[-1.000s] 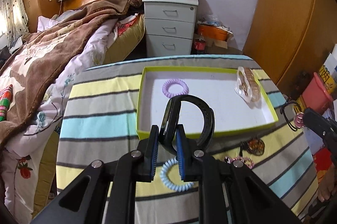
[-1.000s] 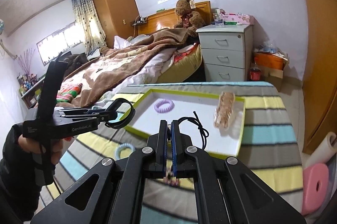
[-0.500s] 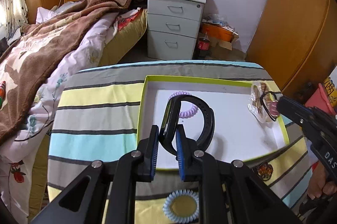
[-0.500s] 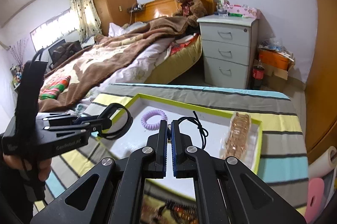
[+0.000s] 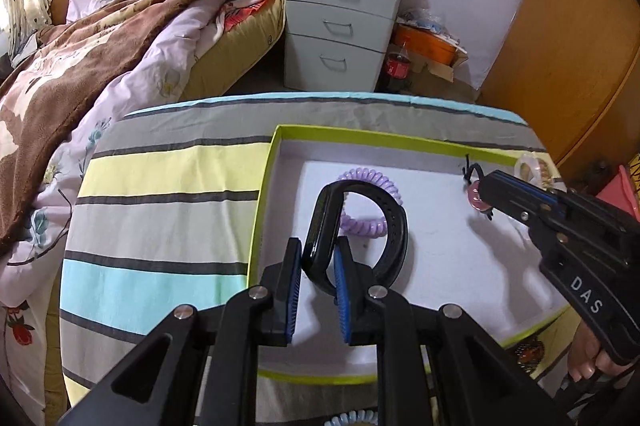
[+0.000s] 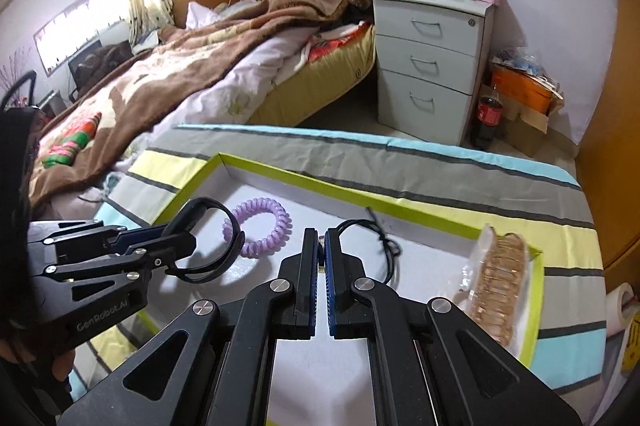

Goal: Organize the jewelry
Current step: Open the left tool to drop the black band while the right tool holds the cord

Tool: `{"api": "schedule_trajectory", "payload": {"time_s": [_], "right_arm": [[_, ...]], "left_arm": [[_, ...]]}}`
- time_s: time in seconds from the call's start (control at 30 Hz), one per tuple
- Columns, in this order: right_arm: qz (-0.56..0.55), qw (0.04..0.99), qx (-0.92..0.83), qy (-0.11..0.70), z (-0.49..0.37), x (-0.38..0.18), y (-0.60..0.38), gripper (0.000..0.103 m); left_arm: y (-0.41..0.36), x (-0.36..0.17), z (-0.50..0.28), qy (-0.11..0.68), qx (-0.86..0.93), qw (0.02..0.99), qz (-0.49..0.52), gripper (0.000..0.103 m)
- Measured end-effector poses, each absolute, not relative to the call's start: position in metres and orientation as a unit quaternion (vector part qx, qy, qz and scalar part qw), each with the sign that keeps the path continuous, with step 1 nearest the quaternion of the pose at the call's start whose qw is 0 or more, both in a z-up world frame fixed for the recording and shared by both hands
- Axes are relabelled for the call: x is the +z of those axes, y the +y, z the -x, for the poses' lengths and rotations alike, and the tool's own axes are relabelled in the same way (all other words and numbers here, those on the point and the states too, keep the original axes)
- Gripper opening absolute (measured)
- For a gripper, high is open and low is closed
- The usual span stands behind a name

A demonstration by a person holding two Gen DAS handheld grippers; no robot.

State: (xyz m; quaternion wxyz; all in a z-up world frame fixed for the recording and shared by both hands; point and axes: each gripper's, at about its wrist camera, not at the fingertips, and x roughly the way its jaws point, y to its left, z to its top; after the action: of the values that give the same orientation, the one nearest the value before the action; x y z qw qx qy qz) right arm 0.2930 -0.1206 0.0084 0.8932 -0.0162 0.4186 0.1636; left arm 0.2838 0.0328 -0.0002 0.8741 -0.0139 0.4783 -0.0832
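Plainly the left gripper (image 5: 316, 268) is closed on a black wristband (image 5: 362, 226), pinching its thick, stiff module edge-on while the rubbery strap loops free above the white floor of the green-rimmed tray (image 5: 360, 133), over a purple coil hair tie (image 5: 366, 203). The band looks light and springy — best taken at that rigid block, as it is, since the strap would flex and slip. The right gripper (image 6: 321, 258) is shut on a thin black cord (image 6: 380, 238) with a small pink bead (image 5: 476, 195), limp and nearly weightless; it would dangle and snag, so the bead is probably the surer hold. Only the left wrist view shows that bead at the right gripper's tips; the right wrist view hides it between the pads but shows the cord's loop and, clearly, a bagged gold bracelet (image 6: 498, 282) lying at the tray's right end — barely glimpsed from the left.
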Motion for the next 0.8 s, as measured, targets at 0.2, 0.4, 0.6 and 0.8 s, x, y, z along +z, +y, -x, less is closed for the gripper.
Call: {"api": "schedule_trajectory", "payload": {"time_s": [0.2,0.4,0.6,0.8], "right_arm": [[0.032,0.888,0.156,0.431,-0.3,0.0,-0.114,0.003],[0.037,0.883,0.153,0.441,-0.305,-0.006,-0.112,0.003],[0.036,0.883,0.152,0.442,-0.305,-0.007,-0.111,0.003],[0.031,0.882,0.154,0.444,-0.306,-0.008,-0.111,0.003]], "left_arm": [[0.033,-0.006,-0.288,0.484,-0.079,0.871,0.015,0.017],[0.034,-0.01,-0.292,0.491,-0.075,0.868,0.016,0.017],[0.034,-0.01,-0.293,0.491,-0.077,0.867,0.018,0.017],[0.034,-0.008,-0.29,0.492,-0.075,0.867,0.021,0.017]]}}
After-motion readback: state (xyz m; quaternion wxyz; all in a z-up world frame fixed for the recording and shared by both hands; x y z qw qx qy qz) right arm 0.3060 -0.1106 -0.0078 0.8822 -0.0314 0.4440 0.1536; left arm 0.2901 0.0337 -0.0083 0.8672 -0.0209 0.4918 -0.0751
